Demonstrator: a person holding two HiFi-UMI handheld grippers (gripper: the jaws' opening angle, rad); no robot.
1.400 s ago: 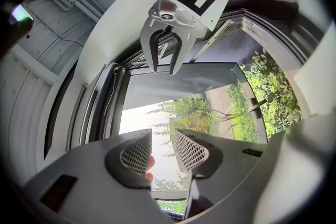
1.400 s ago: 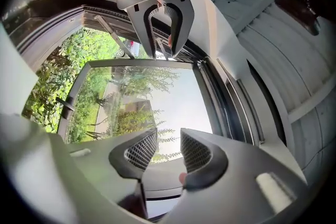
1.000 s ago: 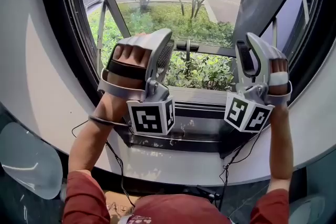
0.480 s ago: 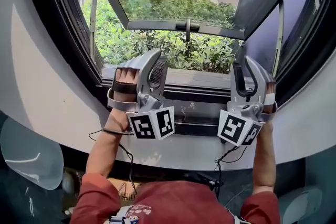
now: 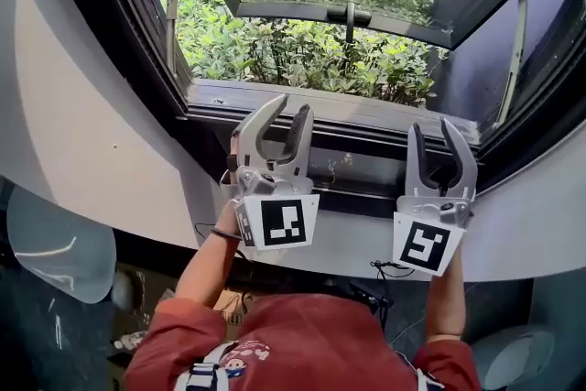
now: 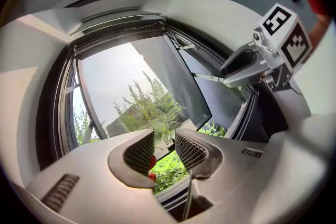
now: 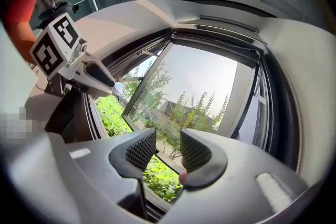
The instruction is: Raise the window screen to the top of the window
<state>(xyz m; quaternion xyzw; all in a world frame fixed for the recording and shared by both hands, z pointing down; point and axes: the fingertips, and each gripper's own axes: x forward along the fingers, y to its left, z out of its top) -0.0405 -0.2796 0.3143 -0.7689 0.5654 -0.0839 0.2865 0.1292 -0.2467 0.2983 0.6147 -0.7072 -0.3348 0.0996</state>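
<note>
Both grippers at the lower edge of an open window. Your left gripper has its jaws spread, with nothing between the ribbed pads. Through the gap its own view shows only shrubs and a strip of the lower frame. Your right gripper also has its jaws spread and pinches nothing, with greenery and the frame edge showing between its pads. In the head view both pairs of jaws point up the picture, side by side but apart. The left tips lie over the near edge of the grey sill and the right tips over the dark bottom rail. No view shows either pair touching the frame.

You cannot tell from these views where the window screen sits. No mesh can be made out, and the shrubs beyond the sill appear sharp.

Beyond the sill, the glazed sash is swung outward, with its handle near the middle of its lower rail. A curved white wall surrounds the opening. A dark cable hangs below the right gripper, and your red sleeve shows at the bottom of the head view.
</note>
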